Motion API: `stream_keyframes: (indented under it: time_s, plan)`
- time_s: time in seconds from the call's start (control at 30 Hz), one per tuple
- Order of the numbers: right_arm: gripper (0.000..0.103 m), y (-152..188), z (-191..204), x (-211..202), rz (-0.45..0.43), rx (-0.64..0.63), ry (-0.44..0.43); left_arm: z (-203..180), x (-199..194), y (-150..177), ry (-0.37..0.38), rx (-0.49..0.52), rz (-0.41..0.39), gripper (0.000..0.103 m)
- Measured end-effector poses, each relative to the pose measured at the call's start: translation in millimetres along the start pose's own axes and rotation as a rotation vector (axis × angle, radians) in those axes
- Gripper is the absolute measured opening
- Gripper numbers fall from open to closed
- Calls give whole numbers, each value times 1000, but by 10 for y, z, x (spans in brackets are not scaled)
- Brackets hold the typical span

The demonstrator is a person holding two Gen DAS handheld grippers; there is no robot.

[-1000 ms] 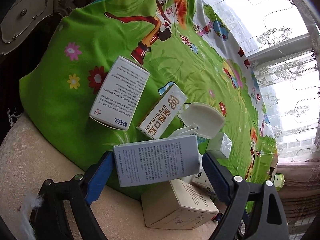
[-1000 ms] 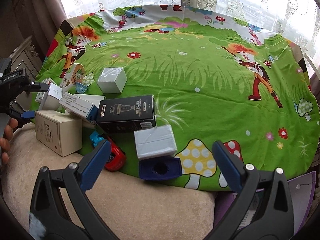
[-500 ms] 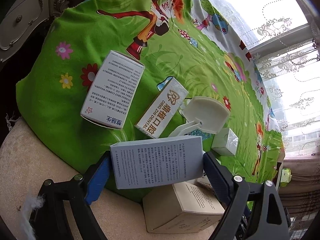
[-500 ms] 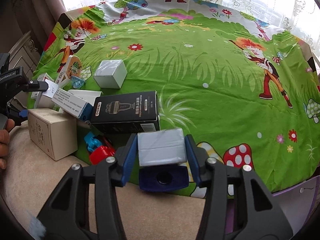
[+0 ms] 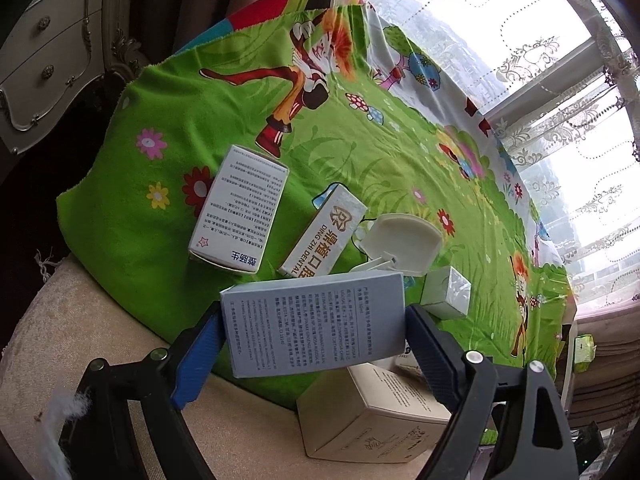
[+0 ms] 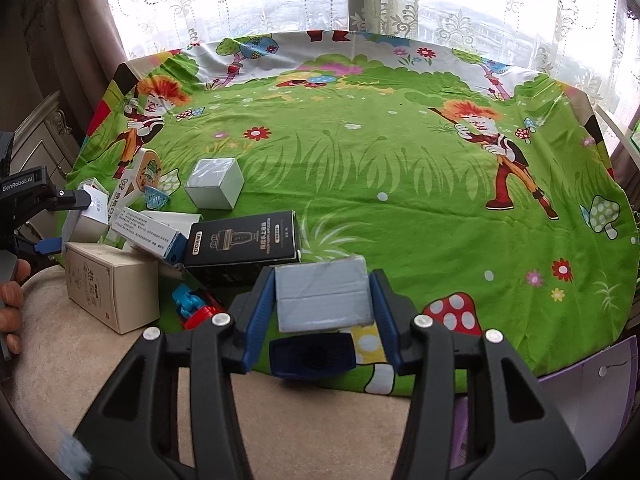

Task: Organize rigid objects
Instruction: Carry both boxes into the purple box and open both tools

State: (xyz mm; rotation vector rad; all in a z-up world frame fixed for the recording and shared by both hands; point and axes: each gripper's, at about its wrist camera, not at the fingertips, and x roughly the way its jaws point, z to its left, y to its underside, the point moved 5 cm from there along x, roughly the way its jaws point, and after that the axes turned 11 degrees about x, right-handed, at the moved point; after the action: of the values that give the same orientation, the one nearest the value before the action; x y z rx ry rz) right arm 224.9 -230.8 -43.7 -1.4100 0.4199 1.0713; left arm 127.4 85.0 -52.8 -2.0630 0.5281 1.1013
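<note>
My left gripper is shut on a grey-blue printed carton and holds it above the cloth's near edge. Beyond it lie a white text box, a white dental box and a small silver cube box. My right gripper is shut on a small grey box lifted just above a dark blue object. Left of it are a black box, a beige carton and a silver cube box.
A green cartoon cloth covers the table, with a beige cushion edge in front. A red and blue toy lies by the black box. A cream tape dispenser sits mid-cloth. A dresser stands left; curtained windows stand behind.
My right gripper closed on the small grey box and raised it slightly. My left gripper lifted the grey-blue carton a little higher and farther over the cloth.
</note>
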Motion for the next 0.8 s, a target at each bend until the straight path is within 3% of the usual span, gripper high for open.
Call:
stream_keyframes:
  time_s: [0.17, 0.3, 0.8]
  plan:
    - [51, 10, -88, -154, -39, 39, 0, -279, -268, -52, 7, 119, -101, 88]
    - [51, 45, -182, -277, -53, 76, -4, -641, -376, 32, 58, 242, -133, 88]
    - [51, 313, -902, -798, -96, 277, 47, -1893, -285, 729, 265, 595, -10, 88]
